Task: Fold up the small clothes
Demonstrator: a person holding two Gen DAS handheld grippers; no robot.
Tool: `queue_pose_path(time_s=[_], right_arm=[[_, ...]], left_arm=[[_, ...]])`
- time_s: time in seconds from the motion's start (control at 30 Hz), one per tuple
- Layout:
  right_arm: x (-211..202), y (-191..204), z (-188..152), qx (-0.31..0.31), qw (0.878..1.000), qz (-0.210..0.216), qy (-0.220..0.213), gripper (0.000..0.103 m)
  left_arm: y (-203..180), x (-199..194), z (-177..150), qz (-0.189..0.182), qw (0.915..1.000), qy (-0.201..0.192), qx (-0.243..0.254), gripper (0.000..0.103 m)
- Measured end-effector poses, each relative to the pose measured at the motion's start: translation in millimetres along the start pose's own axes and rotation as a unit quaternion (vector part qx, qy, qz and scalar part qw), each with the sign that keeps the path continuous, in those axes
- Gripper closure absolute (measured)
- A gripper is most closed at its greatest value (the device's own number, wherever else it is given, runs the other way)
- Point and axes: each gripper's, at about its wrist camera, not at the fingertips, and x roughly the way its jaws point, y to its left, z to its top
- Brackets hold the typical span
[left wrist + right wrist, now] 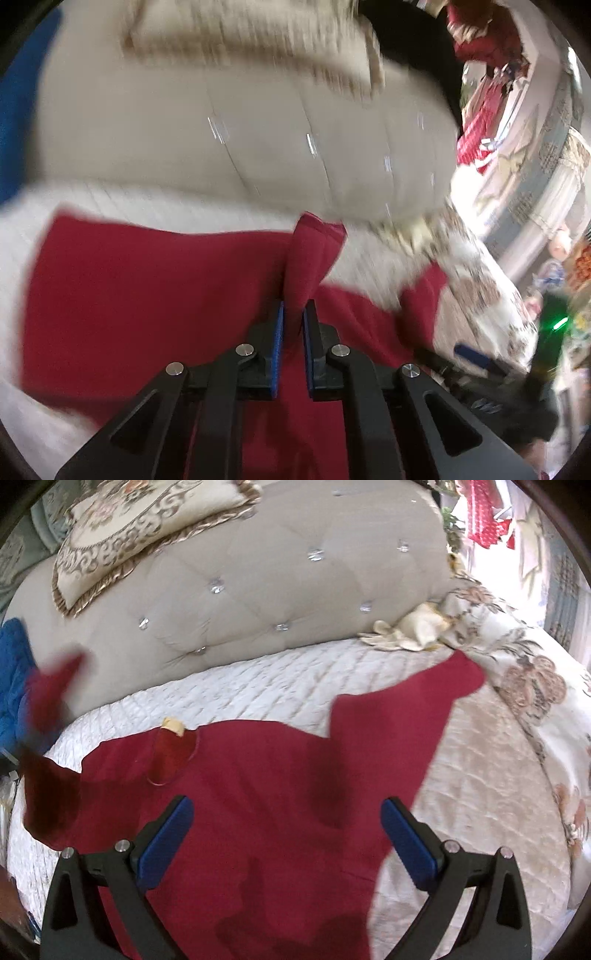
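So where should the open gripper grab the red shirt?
Probably the free sleeve of the red shirt, stretched flat toward the floral blanket. Come from above at its end, where the edge lies thin and clear for the right gripper. The left gripper already pinches the other sleeve.

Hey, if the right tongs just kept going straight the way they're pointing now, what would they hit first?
Most likely the red garment. The right tongs stand open and angle down over it, nothing between the fingers. The cloth lies spread on the white quilted bedspread right ahead. Depth is hard to judge through the fisheye.
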Motion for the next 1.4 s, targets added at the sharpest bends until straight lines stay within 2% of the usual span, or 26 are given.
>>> queue_pose_path(time_s=[0.07, 0.1, 0.17, 0.2, 0.23, 0.3, 0.37, 0.4, 0.47, 0.57, 0.6, 0.63, 0.67, 0.7, 0.77, 0.83, 0.93, 1.0, 1.03, 1.07, 1.1, 1.13, 1.2, 1.27, 1.3, 1.4], right_arm=[[-3.6, -9.6, -0.5, 0.005, 1.0, -0.006, 0.001, 0.0], [-5.9, -13.6, -1.1, 0.008, 1.0, -0.002, 0.001, 0.0], [-9.1, -17.2, 0.4, 0.012, 1.0, 0.016, 0.0, 0.0], [-9.0, -17.5, 1.0, 0.011, 1.0, 0.024, 0.0, 0.0], [-8.6, -15.8, 1.5, 0.01, 0.999, 0.037, 0.0, 0.0], [-5.1, -8.4, 0.1, 0.005, 0.998, 0.061, 0.007, 0.0], [2.6, 4.9, -1.9, -0.004, 0.996, 0.089, 0.019, 0.0], [6.4, 11.2, -2.8, -0.01, 0.995, 0.097, 0.023, 0.0], [17.3, 26.0, -3.3, -0.026, 0.993, 0.109, 0.028, 0.0], [51.9, 48.0, 1.2, -0.049, 0.993, 0.1, 0.044, 0.005], [63.4, 52.9, 1.9, -0.055, 0.992, 0.096, 0.054, 0.019], [75.7, 57.5, 2.3, -0.062, 0.991, 0.095, 0.069, 0.051], [90.5, 63.1, 1.5, -0.07, 0.988, 0.098, 0.095, 0.073], [91.3, 63.4, 0.1, -0.07, 0.988, 0.095, 0.099, 0.09], [68.2, 59.7, 2.7, -0.07, 0.99, 0.108, 0.061, 0.093], [39.0, 49.1, 5.7, -0.068, 0.991, 0.113, 0.022, 0.096], [14.1, 25.6, 10.1, -0.07, 0.997, 0.03, -0.009, 0.096], [22.3, 13.9, 10.9, -0.059, 0.998, 0.0, 0.004, 0.096], [29.3, 10.8, 9.4, -0.058, 0.998, -0.002, 0.02, 0.093], [37.7, 10.2, 8.2, -0.062, 0.997, -0.004, 0.046, 0.088], [41.1, 11.4, 7.8, -0.067, 0.996, -0.009, 0.065, 0.066], [35.4, 12.2, 8.9, -0.066, 0.996, -0.006, 0.057, 0.05], [12.4, 20.4, 14.1, -0.06, 0.998, 0.004, 0.012, 0.045], [1.9, 45.9, 18.8, -0.086, 0.995, 0.051, -0.008, 0.039], [2.5, 65.8, 20.1, -0.111, 0.99, 0.086, -0.006, 0.034], [21.8, 122.9, 20.8, -0.155, 0.974, 0.164, 0.023, 0.034]], left_arm=[[-3.6, 35.1, -20.1, -0.015, 0.9981, 0.058, -0.009, 0.102], [-5.2, 44.7, -28.3, -0.019, 0.9956, 0.092, -0.008, 0.095], [-4.3, 38.3, -35.4, -0.038, 0.9913, 0.125, -0.02, 0.095], [-3.0, 28.9, -36.7, -0.044, 0.9913, 0.122, -0.022, 0.093], [-0.2, 9.4, -33.4, -0.033, 0.9932, 0.11, -0.017, 0.092], [4.3, -24.7, -28.9, -0.003, 0.9965, 0.083, 0.0, 0.091], [16.7, -59.0, -23.9, 0.035, 0.9984, 0.043, 0.011, 0.085], [27.9, -76.5, -24.0, 0.07, 0.9973, 0.019, 0.011, 0.08], [52.5, -94.1, -23.5, 0.133, 0.991, -0.015, 0.004, 0.078], [92.0, -97.1, -27.1, 0.206, 0.9776, -0.028, -0.03, 0.078], [99.5, -90.7, -28.9, 0.212, 0.9759, -0.027, -0.044, 0.078], [109.4, -90.2, -28.9, 0.211, 0.975, -0.027, -0.064, 0.078], [119.7, -91.1, -28.0, 0.209, 0.9737, -0.024, -0.087, 0.078], [125.0, -91.3, -26.8, 0.208, 0.9727, -0.022, -0.101, 0.078], [130.6, -98.7, -25.8, 0.208, 0.9706, -0.035, -0.115, 0.078], [132.8, -102.8, -26.6, 0.227, 0.9667, -0.036, -0.113, 0.078], [134.7, -94.3, -29.0, 0.244, 0.9637, -0.013, -0.107, 0.078], [132.8, -84.1, -31.8, 0.242, 0.9645, 0.005, -0.105, 0.078], [131.5, -78.0, -34.5, 0.241, 0.9652, 0.017, -0.101, 0.078], [131.0, -74.6, -35.5, 0.241, 0.9653, 0.025, -0.097, 0.078], [129.4, -73.2, -35.9, 0.243, 0.9652, 0.03, -0.092, 0.078], [126.1, -73.7, -36.6, 0.244, 0.9656, 0.031, -0.085, 0.078], [122.1, -77.6, -36.6, 0.238, 0.968, 0.019, -0.077, 0.078], [118.1, -79.0, -36.6, 0.226, 0.9715, 0.011, -0.072, 0.078], [117.2, -76.6, -36.6, 0.219, 0.973, 0.015, -0.07, 0.078], [116.7, -62.6, -37.8, 0.217, 0.9734, 0.037, -0.062, 0.078]])
